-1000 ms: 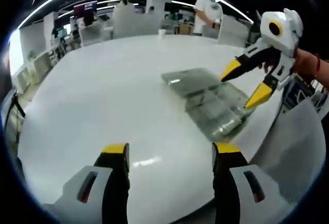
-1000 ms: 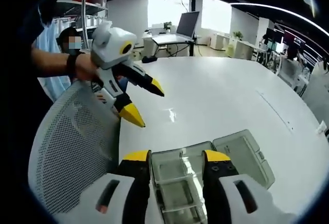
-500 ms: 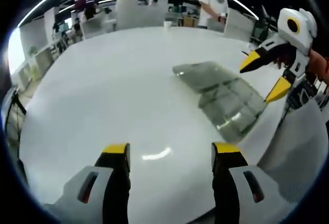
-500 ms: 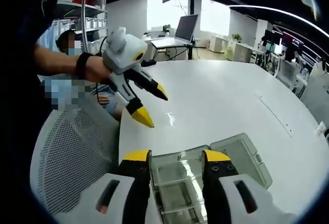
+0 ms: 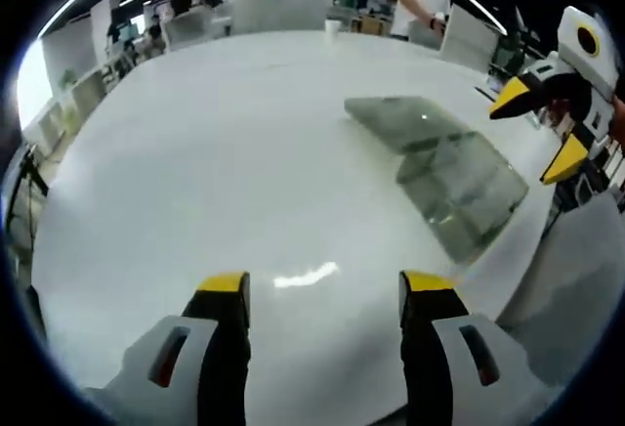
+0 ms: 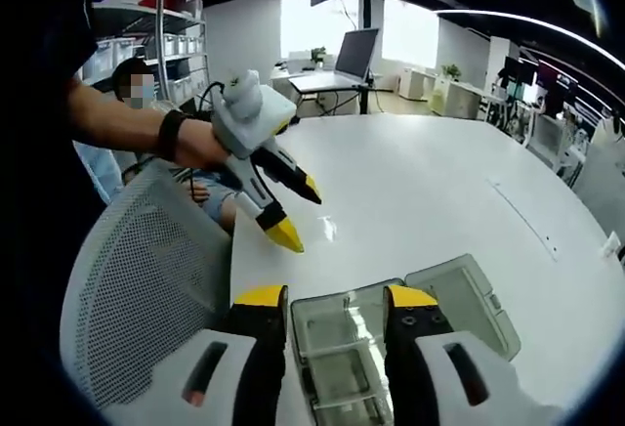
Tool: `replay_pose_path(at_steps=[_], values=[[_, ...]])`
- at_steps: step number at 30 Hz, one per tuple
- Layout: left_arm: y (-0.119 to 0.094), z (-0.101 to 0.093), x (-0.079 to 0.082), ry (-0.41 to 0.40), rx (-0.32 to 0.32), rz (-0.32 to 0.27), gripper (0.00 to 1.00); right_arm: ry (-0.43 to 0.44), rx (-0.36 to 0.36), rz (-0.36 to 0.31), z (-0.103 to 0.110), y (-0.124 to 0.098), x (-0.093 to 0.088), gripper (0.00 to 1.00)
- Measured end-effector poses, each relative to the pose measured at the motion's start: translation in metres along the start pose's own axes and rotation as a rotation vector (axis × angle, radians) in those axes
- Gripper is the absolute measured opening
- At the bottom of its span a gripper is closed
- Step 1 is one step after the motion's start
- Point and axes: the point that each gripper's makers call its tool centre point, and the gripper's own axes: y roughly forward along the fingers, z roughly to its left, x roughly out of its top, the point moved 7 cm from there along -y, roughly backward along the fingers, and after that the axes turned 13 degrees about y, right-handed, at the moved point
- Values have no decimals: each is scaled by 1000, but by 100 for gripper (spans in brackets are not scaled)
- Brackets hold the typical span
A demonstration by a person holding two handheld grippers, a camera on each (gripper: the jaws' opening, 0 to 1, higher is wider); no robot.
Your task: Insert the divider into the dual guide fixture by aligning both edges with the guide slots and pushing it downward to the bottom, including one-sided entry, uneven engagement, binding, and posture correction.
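Plainly, the clear fixture [image 6: 391, 348] lay flat on the white surface [image 5: 225, 162] near its edge, lid open, just ahead of my right gripper [image 6: 329, 301], whose fingers were spread with nothing between them. My left gripper [image 5: 320, 284] hung over bare surface, well apart from the fixture [image 5: 439, 167], fingers also spread. A mesh chair back [image 6: 146, 279] stood beside the edge.

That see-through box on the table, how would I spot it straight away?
Start at the big white table and follow its edge toward the mesh chair. The clear box lies open there, lid flat beside its divided tray: the one glassy, greenish thing on the white top.
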Motion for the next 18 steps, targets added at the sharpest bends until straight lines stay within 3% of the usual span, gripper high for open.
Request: replay_pose_path(at_steps=[18], values=[[12, 4, -7, 4, 44, 66, 51, 14, -10, 1, -3, -1, -4, 34]])
